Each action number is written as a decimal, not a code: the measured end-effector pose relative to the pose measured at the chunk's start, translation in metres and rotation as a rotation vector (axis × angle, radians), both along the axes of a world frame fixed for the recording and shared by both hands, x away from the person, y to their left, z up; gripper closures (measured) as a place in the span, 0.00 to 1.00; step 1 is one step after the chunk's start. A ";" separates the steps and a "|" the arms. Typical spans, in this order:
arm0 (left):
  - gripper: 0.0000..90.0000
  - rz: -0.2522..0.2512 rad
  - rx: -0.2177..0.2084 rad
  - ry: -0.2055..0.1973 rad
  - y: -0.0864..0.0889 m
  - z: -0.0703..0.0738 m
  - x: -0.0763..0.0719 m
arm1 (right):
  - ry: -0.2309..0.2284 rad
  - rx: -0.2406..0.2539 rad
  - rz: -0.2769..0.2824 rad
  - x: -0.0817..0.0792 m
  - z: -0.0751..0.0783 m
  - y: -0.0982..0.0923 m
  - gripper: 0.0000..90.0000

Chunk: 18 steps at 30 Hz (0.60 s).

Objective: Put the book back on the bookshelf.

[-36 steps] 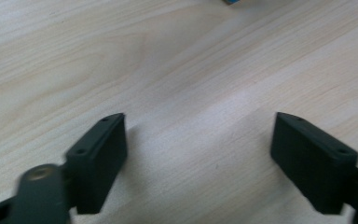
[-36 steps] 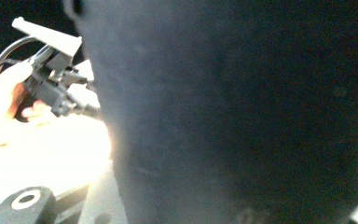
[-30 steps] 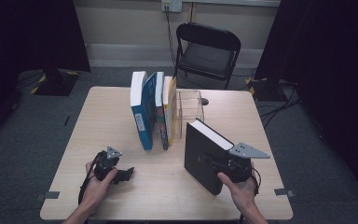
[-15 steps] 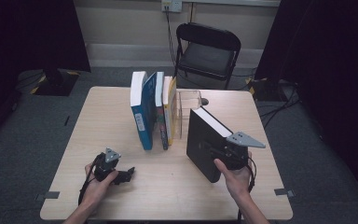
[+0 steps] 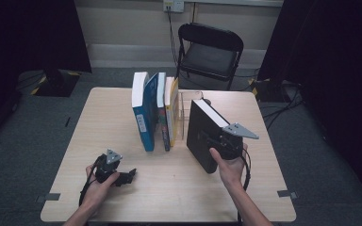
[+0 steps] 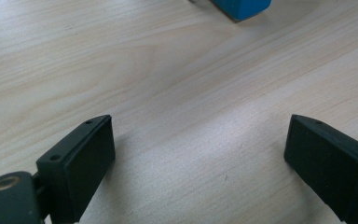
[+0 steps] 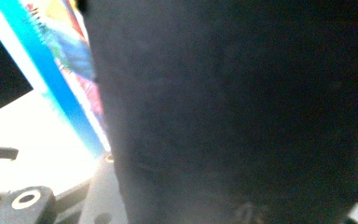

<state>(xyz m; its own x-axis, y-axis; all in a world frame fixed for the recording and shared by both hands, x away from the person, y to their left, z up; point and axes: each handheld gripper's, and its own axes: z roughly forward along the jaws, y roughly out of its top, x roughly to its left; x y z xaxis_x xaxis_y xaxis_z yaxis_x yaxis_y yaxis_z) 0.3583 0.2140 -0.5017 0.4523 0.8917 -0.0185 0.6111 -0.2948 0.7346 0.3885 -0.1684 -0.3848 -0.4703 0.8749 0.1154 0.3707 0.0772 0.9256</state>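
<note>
Right gripper [image 5: 215, 142] has its jaws clamped on the black book [image 5: 202, 134], held upright just right of the row of books [image 5: 154, 113], long axis running away across the worktop [image 5: 169, 188]. Left gripper [image 5: 125, 176] rests nearby, jaws wide open, empty.

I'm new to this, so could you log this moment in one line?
right gripper: shut on black book, tilted, beside book row | left gripper: open, resting on table
</note>
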 end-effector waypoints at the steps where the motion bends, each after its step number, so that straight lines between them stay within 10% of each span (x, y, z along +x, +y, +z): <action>1: 0.09 0.000 0.000 0.000 0.000 0.000 0.000 | 0.002 0.002 -0.009 0.004 0.001 0.001 0.60; 18: 0.09 -0.022 0.010 0.004 0.002 0.000 0.000 | -0.011 -0.048 -0.078 0.036 -0.005 0.032 0.60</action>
<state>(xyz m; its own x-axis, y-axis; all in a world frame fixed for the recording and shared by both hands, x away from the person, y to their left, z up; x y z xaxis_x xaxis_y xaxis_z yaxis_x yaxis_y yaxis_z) 0.3582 0.2164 -0.5013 0.4714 0.8818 -0.0113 0.6073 -0.3153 0.7292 0.4249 -0.1364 -0.3903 -0.4016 0.9133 0.0674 0.3672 0.0932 0.9255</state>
